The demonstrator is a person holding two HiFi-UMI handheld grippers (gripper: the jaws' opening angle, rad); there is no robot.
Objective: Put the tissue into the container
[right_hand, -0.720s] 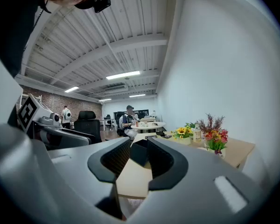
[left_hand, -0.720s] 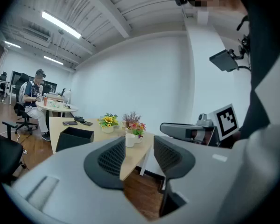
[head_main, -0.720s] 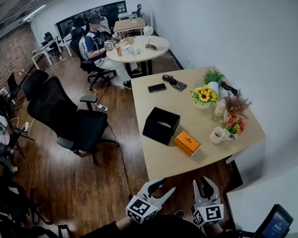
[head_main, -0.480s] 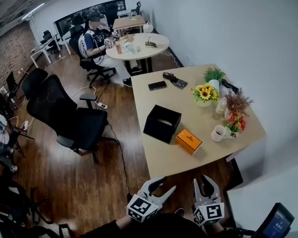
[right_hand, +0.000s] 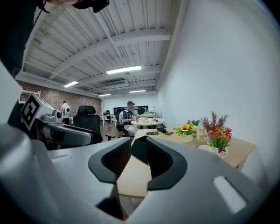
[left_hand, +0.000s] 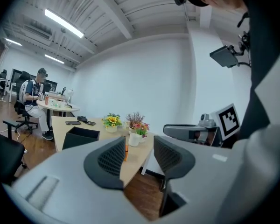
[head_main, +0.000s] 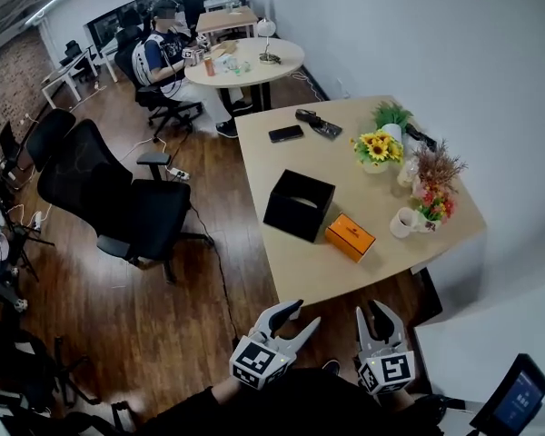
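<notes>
A black open-top container (head_main: 298, 204) stands on the light wooden table (head_main: 282, 157), with an orange tissue pack (head_main: 350, 237) just to its right near the front edge. My left gripper (head_main: 298, 316) and right gripper (head_main: 375, 314) hang side by side over the wooden floor, short of the table's near edge. Both are shut with nothing between the jaws. In the left gripper view the left gripper (left_hand: 139, 157) points at the table, where the container (left_hand: 79, 136) and a sliver of the orange pack (left_hand: 126, 152) show. The right gripper (right_hand: 137, 155) faces the table's front edge.
A pot of sunflowers (head_main: 374, 153), red flowers (head_main: 433, 207), a white mug (head_main: 401, 222) and a phone (head_main: 286, 133) share the table. A black office chair (head_main: 118, 203) stands to its left. A person sits at a round table (head_main: 245, 62) further back.
The head view has shifted a little, so the table sits slightly higher and nearer. Both grippers have risen slightly in the picture, still shut and empty.
</notes>
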